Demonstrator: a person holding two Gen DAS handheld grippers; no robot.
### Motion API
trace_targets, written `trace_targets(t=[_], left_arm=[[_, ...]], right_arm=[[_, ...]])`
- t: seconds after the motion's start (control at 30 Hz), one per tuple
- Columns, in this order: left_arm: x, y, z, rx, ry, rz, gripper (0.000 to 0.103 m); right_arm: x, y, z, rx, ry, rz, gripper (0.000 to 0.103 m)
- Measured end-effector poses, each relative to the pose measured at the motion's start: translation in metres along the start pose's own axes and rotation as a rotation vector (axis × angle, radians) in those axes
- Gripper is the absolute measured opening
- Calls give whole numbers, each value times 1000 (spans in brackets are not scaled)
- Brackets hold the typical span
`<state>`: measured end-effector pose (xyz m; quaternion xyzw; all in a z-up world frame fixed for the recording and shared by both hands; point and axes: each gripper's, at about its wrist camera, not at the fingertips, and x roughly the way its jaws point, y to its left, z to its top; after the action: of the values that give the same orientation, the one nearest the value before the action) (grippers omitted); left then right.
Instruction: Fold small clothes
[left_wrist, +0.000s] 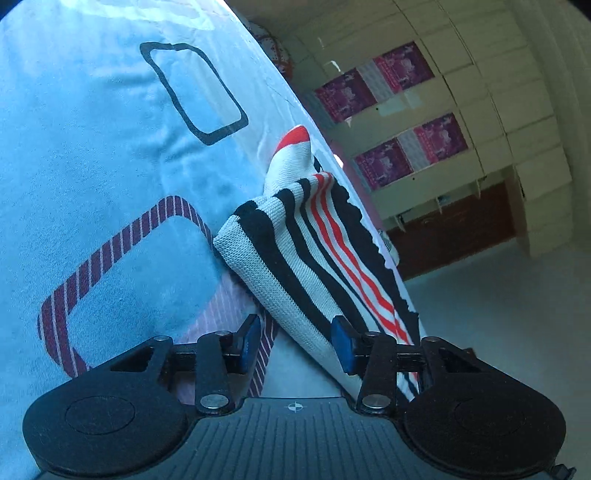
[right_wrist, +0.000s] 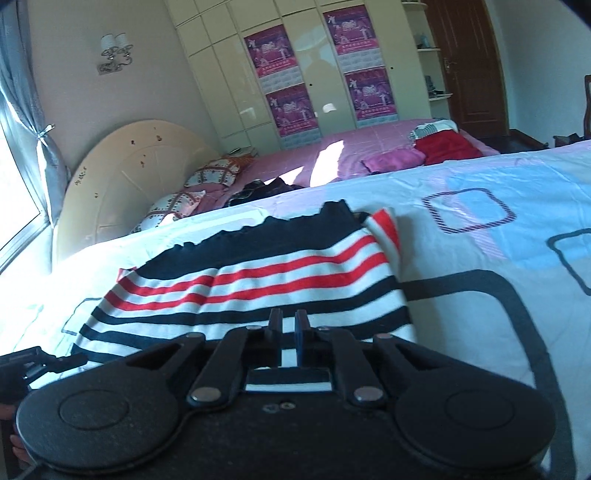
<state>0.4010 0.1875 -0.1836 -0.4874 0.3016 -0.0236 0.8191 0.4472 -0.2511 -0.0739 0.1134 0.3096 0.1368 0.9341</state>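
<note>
Left gripper (left_wrist: 293, 345): jaws apart, blue pads either side of the garment's near white edge; right pad touches or overlaps the cloth, left pad clear of it. Not clamped.

Right gripper (right_wrist: 289, 334): jaws nearly together, narrow gap, striped cloth visible in the gap and under the fingers. Appears to pinch the garment's near hem; contact itself is partly hidden by the gripper body.

Garment (right_wrist: 258, 284): small knit piece, white with black and red stripes, wavy black trim along the far side. It lies on the sheet (right_wrist: 480, 295), near the sheet's left edge in the right wrist view. In the left wrist view its near part is lifted off the sheet and slants up, one folded corner (left_wrist: 236, 240) pointing toward the striped square print.

Sheet: pale blue-white, printed with rounded squares, dark outline (left_wrist: 192, 92) and maroon-striped outline (left_wrist: 110, 258).

Surroundings, right wrist view: pink bed (right_wrist: 332, 155) beyond the sheet's far edge, with red cloth (right_wrist: 447, 147), magenta cloth (right_wrist: 395, 158), patterned pillows (right_wrist: 214, 173), rounded headboard (right_wrist: 122, 177). Wardrobe (right_wrist: 229, 74) with purple posters (right_wrist: 291, 107), brown door (right_wrist: 469, 62), wall lamp (right_wrist: 114, 51), curtain (right_wrist: 22, 85).

Nothing lies between either gripper and the garment.
</note>
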Motion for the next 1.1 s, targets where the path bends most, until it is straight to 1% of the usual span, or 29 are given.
trace_targets(t=[0.03, 0.13, 0.27, 0.4, 0.53, 0.7, 0.83, 0.97, 1.0, 1.03, 1.1], left_arm=[[2, 1, 0, -9, -12, -4, 40], [10, 4, 1, -27, -52, -6, 35], [24, 4, 4, -54, -104, -21, 35], [39, 0, 12, -38, -145, -32, 35], [51, -10, 17, -23, -159, -4, 35], [55, -12, 23, -42, -192, -5, 35], [56, -9, 23, -45, -212, -9, 35], [57, -8, 22, -67, -238, -2, 35], [58, -7, 21, -72, -247, 3, 35], [60, -8, 22, -67, -251, 15, 35], [67, -15, 25, -26, -236, 70, 35]], right_arm=[[7, 5, 2, 0, 6, 15, 8], [31, 19, 4, -5, 31, 35, 8], [63, 36, 8, -28, 58, 46, 8], [94, 54, 11, -60, 84, 60, 8], [118, 69, 8, -114, 116, 60, 7], [134, 71, 6, -132, 131, 55, 7], [137, 70, 8, -126, 118, 71, 7], [144, 68, 5, -135, 144, 74, 6], [145, 66, 5, -131, 145, 74, 3], [145, 63, 4, -128, 148, 78, 3], [146, 59, 3, -122, 144, 95, 2]])
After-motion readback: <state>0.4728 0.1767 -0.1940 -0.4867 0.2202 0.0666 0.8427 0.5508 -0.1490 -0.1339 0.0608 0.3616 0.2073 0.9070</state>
